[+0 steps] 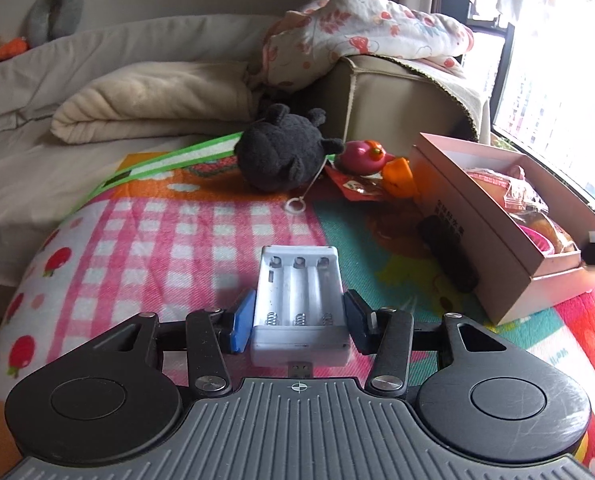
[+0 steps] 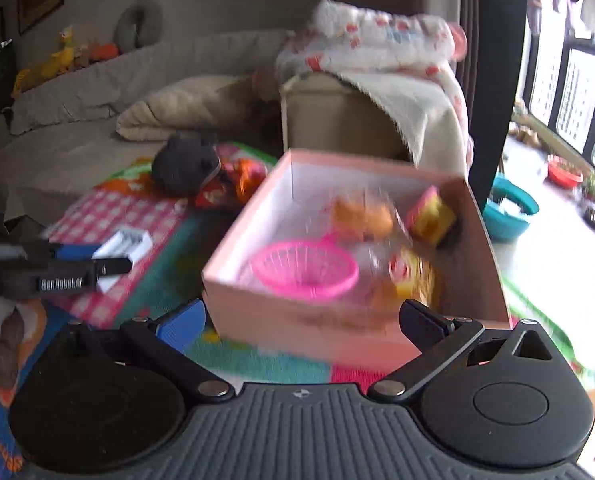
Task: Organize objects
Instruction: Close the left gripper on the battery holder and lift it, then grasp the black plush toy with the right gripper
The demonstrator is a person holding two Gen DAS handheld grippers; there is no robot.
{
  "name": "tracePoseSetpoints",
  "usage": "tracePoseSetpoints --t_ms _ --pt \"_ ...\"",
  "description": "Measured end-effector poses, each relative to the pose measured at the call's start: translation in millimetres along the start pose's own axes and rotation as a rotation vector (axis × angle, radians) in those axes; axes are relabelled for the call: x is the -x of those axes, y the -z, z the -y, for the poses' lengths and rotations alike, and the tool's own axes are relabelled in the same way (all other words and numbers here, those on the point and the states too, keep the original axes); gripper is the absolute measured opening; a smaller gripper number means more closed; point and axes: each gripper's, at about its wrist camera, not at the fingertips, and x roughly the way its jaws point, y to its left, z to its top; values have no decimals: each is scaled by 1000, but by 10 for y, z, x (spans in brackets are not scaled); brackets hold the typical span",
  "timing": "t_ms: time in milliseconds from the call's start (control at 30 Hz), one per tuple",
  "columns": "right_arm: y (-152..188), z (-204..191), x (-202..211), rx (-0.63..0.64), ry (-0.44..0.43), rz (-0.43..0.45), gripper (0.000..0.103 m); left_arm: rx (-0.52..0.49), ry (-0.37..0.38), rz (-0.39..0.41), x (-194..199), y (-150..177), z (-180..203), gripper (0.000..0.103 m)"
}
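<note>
My left gripper is shut on a white battery charger with three empty slots and holds it above the colourful mat. The charger also shows in the right wrist view, held by the left gripper. My right gripper is open and empty, in front of the near wall of a pink box. The box holds a pink basket and several toys. The right wrist view is blurred by motion.
A black plush toy, a pink toy, an orange toy and a red packet lie on the mat behind. A black object lies beside the box. A sofa arm with a floral blanket stands behind.
</note>
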Motion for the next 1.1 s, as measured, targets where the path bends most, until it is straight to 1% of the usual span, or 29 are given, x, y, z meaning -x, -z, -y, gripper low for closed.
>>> tracePoseSetpoints --t_ms 33,100,167,233,300,367,433,533,600,633,667,733,800,867,967,1100 --pt "-181 -86 -20 23 -4 19 103 12 -1 4 51 15 -61 52" --pt "-527 -279 -187 65 -24 12 103 37 -7 15 148 40 -182 52" --pt "-799 -514 -474 120 -30 -15 103 56 -13 16 207 56 -275 52" --pt "-1004 -814 -876 172 -23 -66 103 72 -9 13 238 62 -363 52" --pt "-1104 -1108 -1241 225 -11 -89 103 86 2 12 252 70 -446 52" --pt "-1116 -1373 -1538 288 10 -79 103 88 0 14 261 76 -494 52" --pt "-1147 -1579 -1837 321 35 -83 103 87 4 14 270 87 -525 52" --pt "-1180 -1758 -2212 329 96 -100 103 95 13 12 277 112 -558 52" --pt "-1179 -1796 -2392 326 118 -142 102 105 19 7 271 135 -582 52" --pt "-1176 -1786 -2428 319 125 -154 90 108 22 6 266 146 -591 52" --pt "-1170 -1775 -2425 315 124 -162 84 109 23 5 265 153 -596 52" --pt "-1159 -1728 -2298 299 95 -155 83 108 21 3 272 161 -595 52" --pt "-1147 -1667 -2069 292 70 -133 83 107 20 1 277 144 -578 52" --pt "-1138 -1610 -1771 292 35 -105 83 104 24 0 299 133 -539 52" --pt "-1099 -1453 -1195 285 -37 -51 83 87 28 2 359 122 -451 52" --pt "-941 -1136 -393 251 -115 8 83 62 42 7 466 98 -294 52"
